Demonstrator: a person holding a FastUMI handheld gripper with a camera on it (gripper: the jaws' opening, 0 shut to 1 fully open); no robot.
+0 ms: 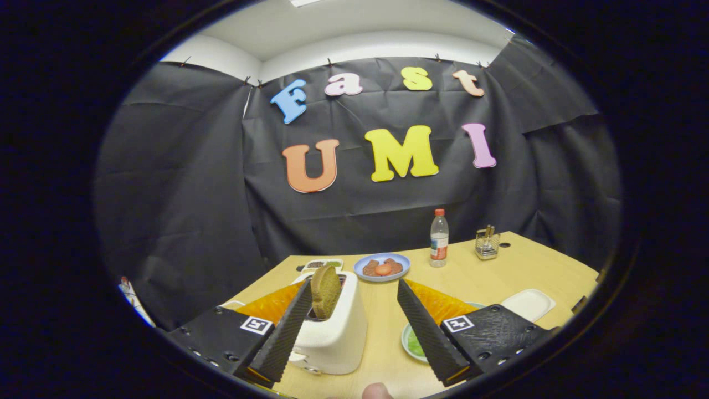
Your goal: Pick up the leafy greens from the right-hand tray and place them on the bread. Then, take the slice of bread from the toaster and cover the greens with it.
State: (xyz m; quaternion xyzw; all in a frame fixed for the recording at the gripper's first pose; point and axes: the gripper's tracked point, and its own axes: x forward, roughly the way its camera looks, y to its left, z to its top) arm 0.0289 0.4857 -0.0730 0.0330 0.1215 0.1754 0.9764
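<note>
A white toaster [335, 335] stands on the wooden table [487, 277], just ahead of my left finger. A brown slice of bread [325, 291] sticks upright out of its slot, beside the left fingertip and inside the gap. My gripper [354, 284] is open and raised above the table, with nothing pressed between its fingers. Something green, the leafy greens [414, 343], lies on a pale round plate [407, 332] below the right finger, which hides most of it.
Beyond the toaster sit a blue plate [382, 267] of food and a small white tray [322, 264]. A clear bottle [439, 238] with a red cap and a wire holder [487, 244] stand further back. A white tray [529, 303] lies right. A person's fingertip [376, 391] shows between the finger bases.
</note>
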